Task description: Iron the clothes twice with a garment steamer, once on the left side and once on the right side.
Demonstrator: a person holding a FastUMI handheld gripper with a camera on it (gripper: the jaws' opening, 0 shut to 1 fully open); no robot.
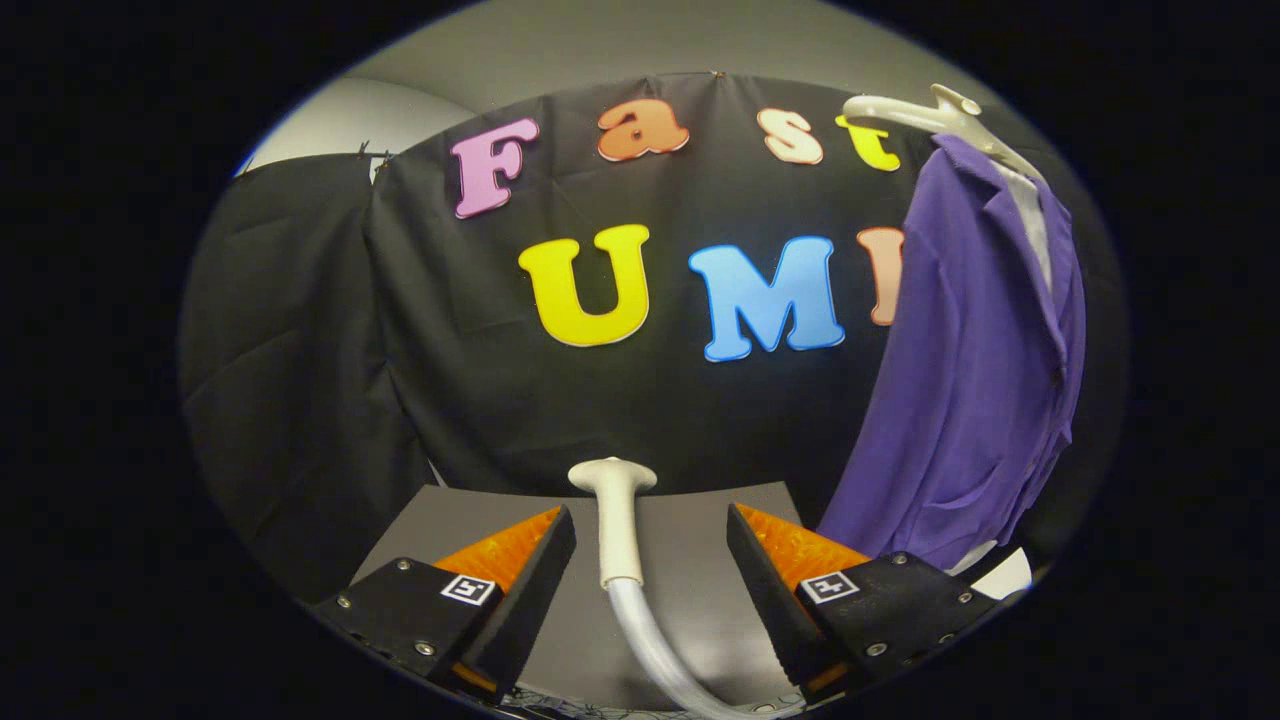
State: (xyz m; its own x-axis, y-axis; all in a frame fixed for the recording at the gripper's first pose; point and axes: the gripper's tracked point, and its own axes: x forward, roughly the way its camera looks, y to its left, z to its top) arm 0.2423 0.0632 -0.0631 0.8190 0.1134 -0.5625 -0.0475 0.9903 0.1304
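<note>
A white garment steamer (pixel 617 510) lies on the grey table (pixel 690 560) between my two fingers, its flat head pointing away from me and its pale hose (pixel 655 645) curving back under the view. My gripper (pixel 650 545) is open, one finger on each side of the steamer's handle with a gap on both sides. A purple shirt (pixel 975 370) hangs on a white hanger (pixel 925 112) to the right, beyond my right finger, its hem reaching down near the table's edge.
Black cloth walls close the booth behind the table and on the left. A white object (pixel 1003 575) peeks out under the shirt's hem, right of my right finger.
</note>
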